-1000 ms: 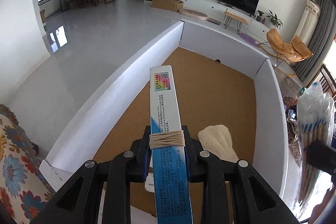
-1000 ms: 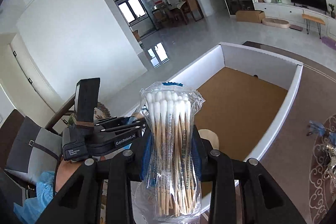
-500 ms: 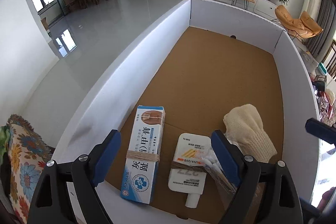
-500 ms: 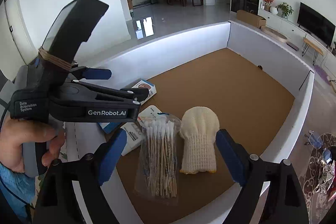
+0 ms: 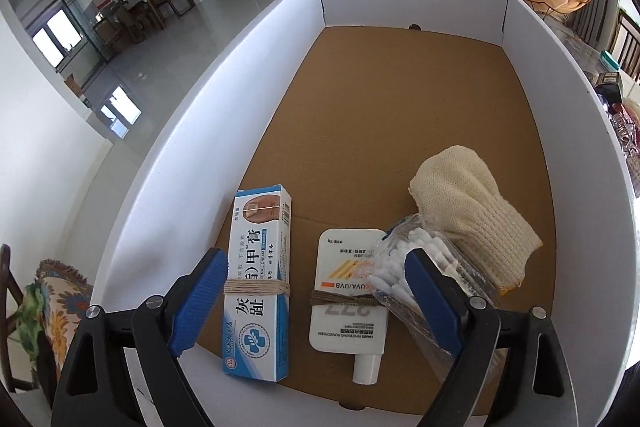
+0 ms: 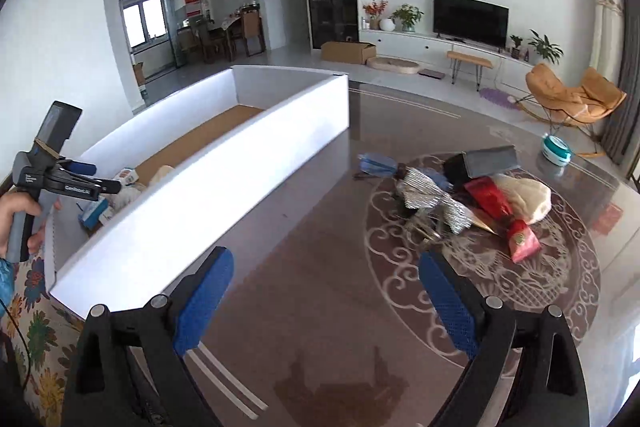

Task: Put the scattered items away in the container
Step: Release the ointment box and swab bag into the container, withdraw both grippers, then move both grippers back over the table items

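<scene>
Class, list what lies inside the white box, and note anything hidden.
Inside the white box: nail cream carton, sunscreen tube, bag of cotton swabs and knitted glove. The swabs overlap the tube's edge and the glove's cuff.

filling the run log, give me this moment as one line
left gripper: open, above nail cream box in container | right gripper: open, empty, facing item pile | stage: next pick

A home living room: television (image 6: 471, 16), orange lounge chair (image 6: 572, 95), dining table (image 6: 224, 27) beyond.
</scene>
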